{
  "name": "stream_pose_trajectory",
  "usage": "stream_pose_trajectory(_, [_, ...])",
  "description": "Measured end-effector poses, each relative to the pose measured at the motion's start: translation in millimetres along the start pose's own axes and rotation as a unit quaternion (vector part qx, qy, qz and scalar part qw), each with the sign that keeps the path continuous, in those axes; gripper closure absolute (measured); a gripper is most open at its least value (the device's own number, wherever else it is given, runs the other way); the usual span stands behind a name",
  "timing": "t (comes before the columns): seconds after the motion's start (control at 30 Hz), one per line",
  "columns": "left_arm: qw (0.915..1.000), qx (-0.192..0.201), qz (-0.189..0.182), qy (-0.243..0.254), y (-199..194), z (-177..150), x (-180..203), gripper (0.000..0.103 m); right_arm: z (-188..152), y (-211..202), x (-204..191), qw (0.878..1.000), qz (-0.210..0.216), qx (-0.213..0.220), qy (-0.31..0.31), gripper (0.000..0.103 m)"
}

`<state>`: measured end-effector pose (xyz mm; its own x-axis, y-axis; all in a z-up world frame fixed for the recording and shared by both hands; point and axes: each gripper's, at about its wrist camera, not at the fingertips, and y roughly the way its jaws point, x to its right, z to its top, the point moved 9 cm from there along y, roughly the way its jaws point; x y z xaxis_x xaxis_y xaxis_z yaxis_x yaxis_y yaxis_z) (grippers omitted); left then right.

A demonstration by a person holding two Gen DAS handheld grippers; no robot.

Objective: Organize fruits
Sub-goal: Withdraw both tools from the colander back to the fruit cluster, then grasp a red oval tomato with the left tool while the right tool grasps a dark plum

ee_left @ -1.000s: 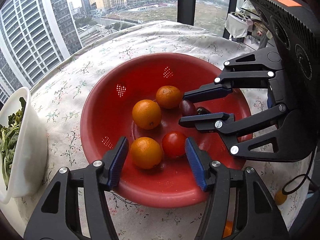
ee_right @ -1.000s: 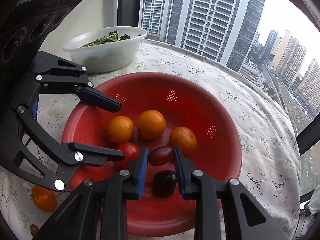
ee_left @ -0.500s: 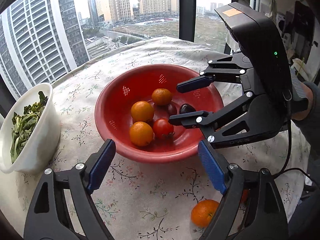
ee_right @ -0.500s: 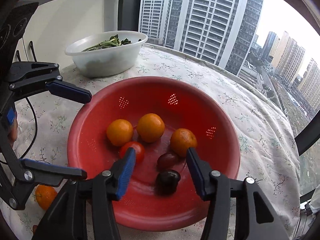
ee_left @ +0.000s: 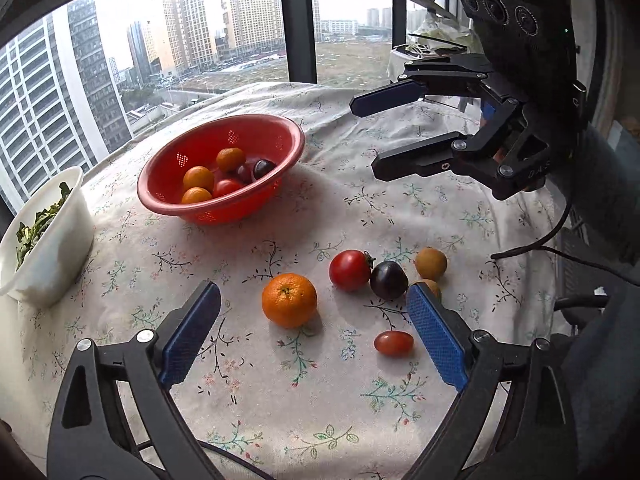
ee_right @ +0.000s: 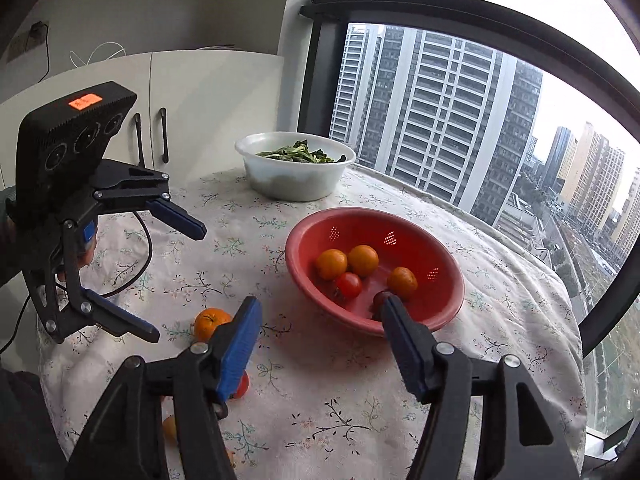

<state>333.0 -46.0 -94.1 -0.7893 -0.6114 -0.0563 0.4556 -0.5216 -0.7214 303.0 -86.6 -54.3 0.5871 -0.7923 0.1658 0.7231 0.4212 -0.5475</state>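
A round table covered by a floral tablecloth (ee_left: 256,380) was shown beside large windows facing high-rise buildings. In the left wrist view, a red colander bowl (ee_left: 240,208) sat at the upper left of centre, holding three oranges, a red tomato and two dark plums. At the far left edge, a white bowl (ee_left: 52,264) of leafy greens was seen. Loose fruit lay on the cloth in the lower middle of the frame: an orange (ee_left: 289,300), a red tomato (ee_left: 349,270) touching a dark plum (ee_left: 389,280), a small yellow-brown fruit (ee_left: 430,263) just right of the plum, and a small oval tomato (ee_left: 393,343) below them. The left gripper (ee_left: 312,340) was seen at the bottom of the frame with its jaws opening wide and nothing between the pads; the orange lay on the cloth beyond them. The right gripper (ee_left: 366,136) was held at the upper right, above the table, its jaws also opening and empty. In the right wrist view, the colander bowl (ee_right: 448,304) appeared at centre right.
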Motion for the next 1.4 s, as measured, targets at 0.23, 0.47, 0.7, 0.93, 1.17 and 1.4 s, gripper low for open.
stream_pose_trajectory(0.23, [0.9992, -0.021, -0.022, 0.025, 7.0, -31.4, 37.1, 0.008, -50.1, -43.3, -35.8, 1.000, 0.020, -0.001, 0.021, 0.038])
stream_pose_trajectory(0.47, [0.9982, -0.025, -0.046, 0.031, 6.8, -35.0, 53.8, 0.015, -76.4, -44.5, -60.5, 0.999, 0.032, -0.014, 0.035, 0.038])
stream_pose_trajectory(0.7, [0.9966, -0.053, -0.056, 0.030, 19.3, -42.3, 56.1, 0.040, -84.8, -38.7, -66.7, 0.998, 0.037, -0.033, 0.032, 0.045])
stream_pose_trajectory(0.93, [0.9961, -0.065, -0.053, 0.030, 25.0, -46.6, 56.7, 0.049, -89.1, -30.3, -66.7, 0.997, 0.041, -0.049, 0.033, 0.051])
stream_pose_trajectory(1.17, [0.9963, -0.068, -0.049, 0.016, 30.0, -47.2, 54.0, 0.061, -89.6, -23.9, -71.6, 0.997, 0.044, -0.059, 0.023, 0.056])
stream_pose_trajectory(1.4, [0.9967, -0.067, -0.044, 0.012, 27.9, -48.7, 54.4, 0.070, -90.5, -20.0, -70.9, 0.997, 0.043, -0.066, 0.019, 0.057])
